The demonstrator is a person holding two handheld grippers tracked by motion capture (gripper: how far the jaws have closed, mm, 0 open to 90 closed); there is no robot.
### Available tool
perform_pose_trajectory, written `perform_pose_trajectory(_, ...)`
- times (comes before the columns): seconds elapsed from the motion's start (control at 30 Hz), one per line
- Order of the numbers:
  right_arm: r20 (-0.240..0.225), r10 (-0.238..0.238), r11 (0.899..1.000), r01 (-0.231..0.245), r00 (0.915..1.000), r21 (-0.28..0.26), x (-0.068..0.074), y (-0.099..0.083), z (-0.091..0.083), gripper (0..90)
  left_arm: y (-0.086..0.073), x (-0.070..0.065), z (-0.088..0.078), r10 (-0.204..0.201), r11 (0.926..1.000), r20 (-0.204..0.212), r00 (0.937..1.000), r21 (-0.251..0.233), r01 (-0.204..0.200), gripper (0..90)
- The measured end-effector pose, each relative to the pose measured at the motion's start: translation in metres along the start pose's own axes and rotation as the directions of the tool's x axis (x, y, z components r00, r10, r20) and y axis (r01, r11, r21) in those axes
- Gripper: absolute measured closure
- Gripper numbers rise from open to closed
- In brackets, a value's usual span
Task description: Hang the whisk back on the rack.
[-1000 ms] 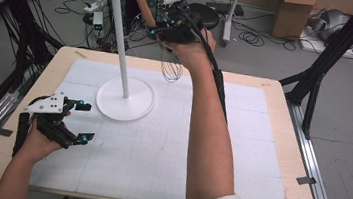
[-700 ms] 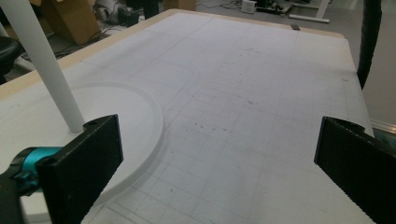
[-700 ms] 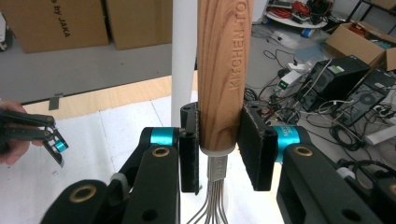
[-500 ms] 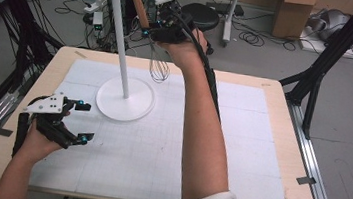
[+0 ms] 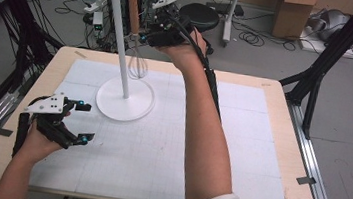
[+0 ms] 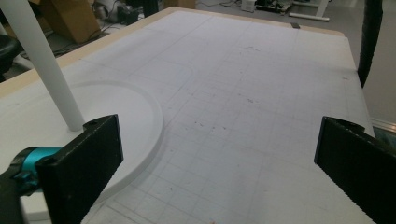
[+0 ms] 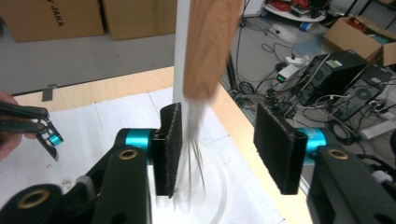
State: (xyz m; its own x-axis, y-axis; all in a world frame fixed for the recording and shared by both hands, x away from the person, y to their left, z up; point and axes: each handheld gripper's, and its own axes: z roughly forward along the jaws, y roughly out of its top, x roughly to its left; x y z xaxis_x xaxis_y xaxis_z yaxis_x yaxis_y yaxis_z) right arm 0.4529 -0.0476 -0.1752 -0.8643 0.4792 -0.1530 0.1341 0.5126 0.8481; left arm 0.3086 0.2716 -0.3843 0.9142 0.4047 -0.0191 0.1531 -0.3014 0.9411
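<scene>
From the high view, a pale wooden surface [image 5: 280,141] carries a white gridded mat [image 5: 158,153] amid cables and cardboard boxes on a grey floor. A wooden-handled wire whisk [image 5: 135,49] hangs from the white hook stand [image 5: 126,73], at nine o'clock of the right claw [image 5: 143,38], whose jaws have just been opening.

Left gripper view: the left claw [image 6: 219,154] gapes wide over bare mat.

Right gripper view: the whisk [image 7: 205,70] hangs between parted pads [image 7: 170,144], its wires close to the left one. A box [image 7: 51,16] at eleven o'clock reads "JAKA".
</scene>
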Motion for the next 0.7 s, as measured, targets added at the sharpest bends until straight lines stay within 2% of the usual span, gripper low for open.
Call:
perform_pose_trajectory(0.03,0.007,0.007,1.0,-0.007,1.0,-0.007,-0.001,-0.003,-0.003,43.6,0.0,0.0,0.0,-0.002,1.0,0.001,1.0,0.001,0.002,1.6)
perform_pose_trajectory(0.23,0.017,-0.007,0.999,0.008,0.9998,-0.041,-0.001,-0.015,-0.019,34.9,0.0,0.0,0.0,0.001,1.0,-0.001,1.0,0.0,-0.001,1.7)
perform_pose_trajectory(0.37,0.016,-0.011,0.999,0.012,0.9998,-0.05,0.0,-0.024,-0.029,33.1,0.0,0.0,0.001,0.001,1.0,0.003,1.0,0.003,-0.001,1.7)
perform_pose_trajectory(0.53,-0.001,-0.004,0.997,0.004,1.0,-0.073,0.001,-0.043,-0.046,29.3,0.0,0.0,0.002,0.005,0.9999,0.006,1.0,0.011,-0.006,1.7)
perform_pose_trajectory(0.7,-0.005,0.004,0.997,-0.004,1.0,-0.081,0.002,-0.056,-0.055,28.3,-0.001,-0.001,0.003,-0.001,0.9999,0.008,1.0,0.011,0.001,1.7)
